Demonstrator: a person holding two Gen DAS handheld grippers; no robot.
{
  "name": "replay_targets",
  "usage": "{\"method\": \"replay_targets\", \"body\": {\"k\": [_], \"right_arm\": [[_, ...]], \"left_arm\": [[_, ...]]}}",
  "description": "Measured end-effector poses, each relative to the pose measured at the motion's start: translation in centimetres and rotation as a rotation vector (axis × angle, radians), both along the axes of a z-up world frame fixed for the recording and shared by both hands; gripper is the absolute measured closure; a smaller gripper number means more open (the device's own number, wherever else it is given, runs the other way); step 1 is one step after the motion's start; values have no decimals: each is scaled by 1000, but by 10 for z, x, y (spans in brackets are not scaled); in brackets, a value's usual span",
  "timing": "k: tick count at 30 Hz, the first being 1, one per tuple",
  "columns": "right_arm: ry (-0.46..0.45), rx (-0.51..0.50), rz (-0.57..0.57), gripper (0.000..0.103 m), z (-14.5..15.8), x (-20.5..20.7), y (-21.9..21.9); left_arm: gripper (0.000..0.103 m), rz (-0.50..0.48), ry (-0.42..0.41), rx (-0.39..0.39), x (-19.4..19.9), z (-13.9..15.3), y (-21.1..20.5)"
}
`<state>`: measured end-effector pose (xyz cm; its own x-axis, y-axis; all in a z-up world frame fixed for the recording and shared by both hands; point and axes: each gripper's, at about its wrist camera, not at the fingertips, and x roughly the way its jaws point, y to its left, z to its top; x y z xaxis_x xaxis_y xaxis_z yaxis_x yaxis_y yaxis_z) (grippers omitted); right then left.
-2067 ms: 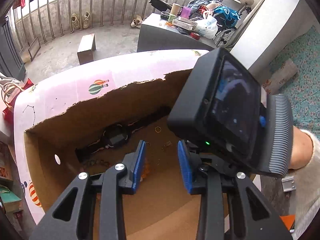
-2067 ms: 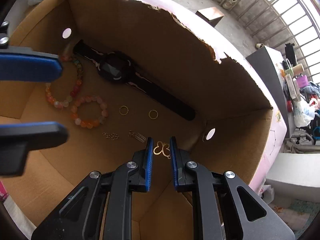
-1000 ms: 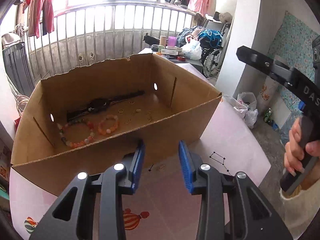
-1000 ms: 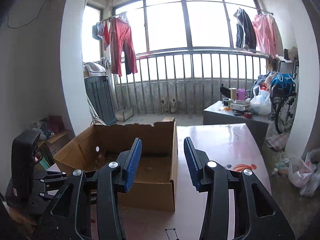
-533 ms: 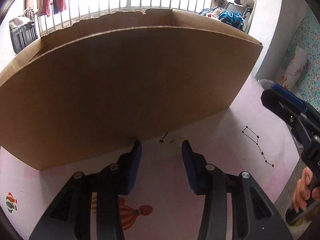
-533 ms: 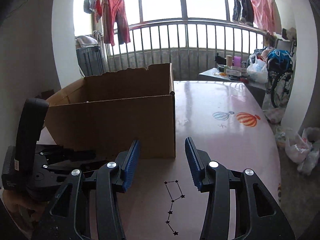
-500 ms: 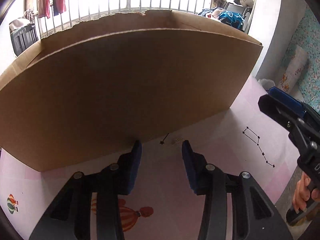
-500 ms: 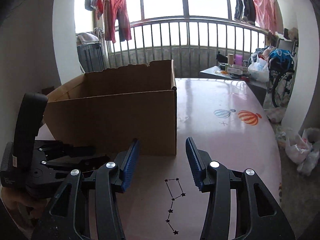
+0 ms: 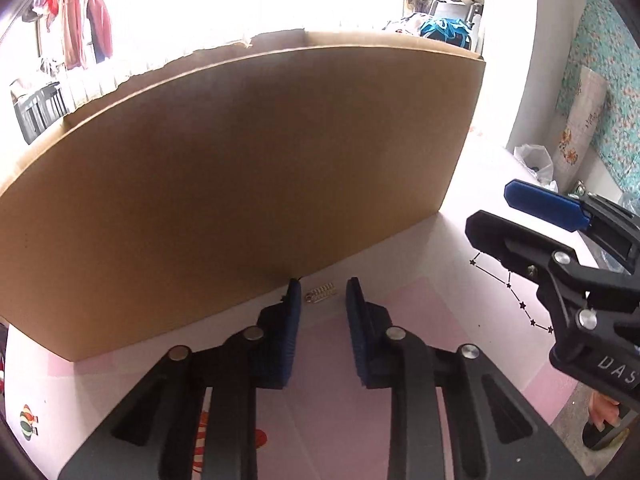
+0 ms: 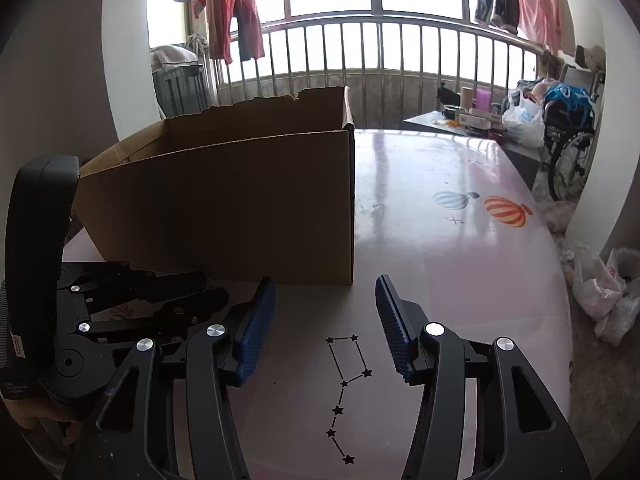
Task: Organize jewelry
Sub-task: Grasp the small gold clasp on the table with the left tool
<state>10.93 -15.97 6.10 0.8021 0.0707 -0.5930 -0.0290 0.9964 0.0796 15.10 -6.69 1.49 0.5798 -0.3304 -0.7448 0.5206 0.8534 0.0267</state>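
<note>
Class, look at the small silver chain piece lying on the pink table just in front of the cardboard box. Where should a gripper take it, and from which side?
Grip the small silver chain piece across its narrow middle, coming from above and the near side, since the cardboard box wall blocks the far side. It lies flat on the pink table, so the pads must reach the surface. The left gripper already straddles it, jaws closing.

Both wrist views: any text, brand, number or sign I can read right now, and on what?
"DAS": white letters on the right gripper body, cut off at the frame edge.
Small white print low on the left gripper handle: too small to read.
Cardboard box and table: no text, only balloon and star drawings.
</note>
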Motion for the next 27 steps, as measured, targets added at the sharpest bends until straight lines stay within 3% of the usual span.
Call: {"method": "replay_targets", "body": {"k": [2, 3, 4, 11, 18, 21, 27], "right_arm": [[-1, 2, 5, 53, 0, -2, 1], [-2, 4, 8, 53, 1, -3, 1], [-3, 6, 8, 53, 1, -4, 1], [-28, 28, 19, 53, 10, -11, 0], [-20, 26, 23, 53, 9, -10, 0], [-16, 30, 20, 53, 8, -10, 1], [-6, 19, 12, 53, 6, -9, 0]], "left_arm": [[90, -9, 21, -12, 4, 0, 0], [101, -7, 30, -12, 6, 1, 1], [103, -2, 47, -22, 9, 1, 4], [103, -26, 120, -59, 1, 3, 18], [102, -104, 97, 7, -6, 8, 15], [93, -142, 75, 34, -1, 8, 3], [85, -177, 39, 59, 11, 5, -4]]}}
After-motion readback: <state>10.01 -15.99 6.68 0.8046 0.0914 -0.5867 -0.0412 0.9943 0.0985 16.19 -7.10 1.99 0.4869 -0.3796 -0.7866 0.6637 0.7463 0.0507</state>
